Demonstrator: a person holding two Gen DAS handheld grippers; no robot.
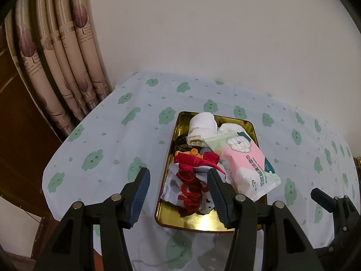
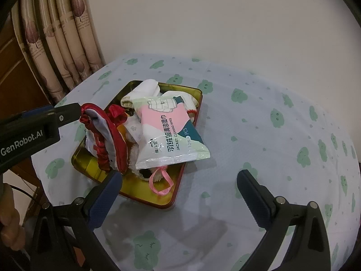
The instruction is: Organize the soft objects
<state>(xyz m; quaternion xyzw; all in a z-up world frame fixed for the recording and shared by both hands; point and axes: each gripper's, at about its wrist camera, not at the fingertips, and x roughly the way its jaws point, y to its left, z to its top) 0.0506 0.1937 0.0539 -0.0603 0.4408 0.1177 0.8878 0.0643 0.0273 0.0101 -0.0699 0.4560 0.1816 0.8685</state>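
Note:
A gold tin tray (image 1: 203,223) on the table holds a pile of soft things. A red-trimmed white cloth (image 1: 189,180) lies at its near left, a pink and green wipes pack (image 1: 243,164) rests on top at the right, and rolled white socks (image 1: 202,124) sit at the far end. My left gripper (image 1: 178,194) is open, its fingers straddling the red-trimmed cloth (image 2: 106,135). In the right wrist view one left finger (image 2: 67,114) touches that cloth's top edge. My right gripper (image 2: 180,192) is open and holds nothing, low over the tablecloth at the tray's (image 2: 88,162) near corner.
A pink ribbon loop (image 2: 160,180) pokes out under the wipes pack (image 2: 167,131). The table wears a pale cloth with green prints (image 2: 270,135). Patterned curtains (image 1: 63,56) hang at the back left by a white wall. A hand (image 2: 9,221) grips the left tool.

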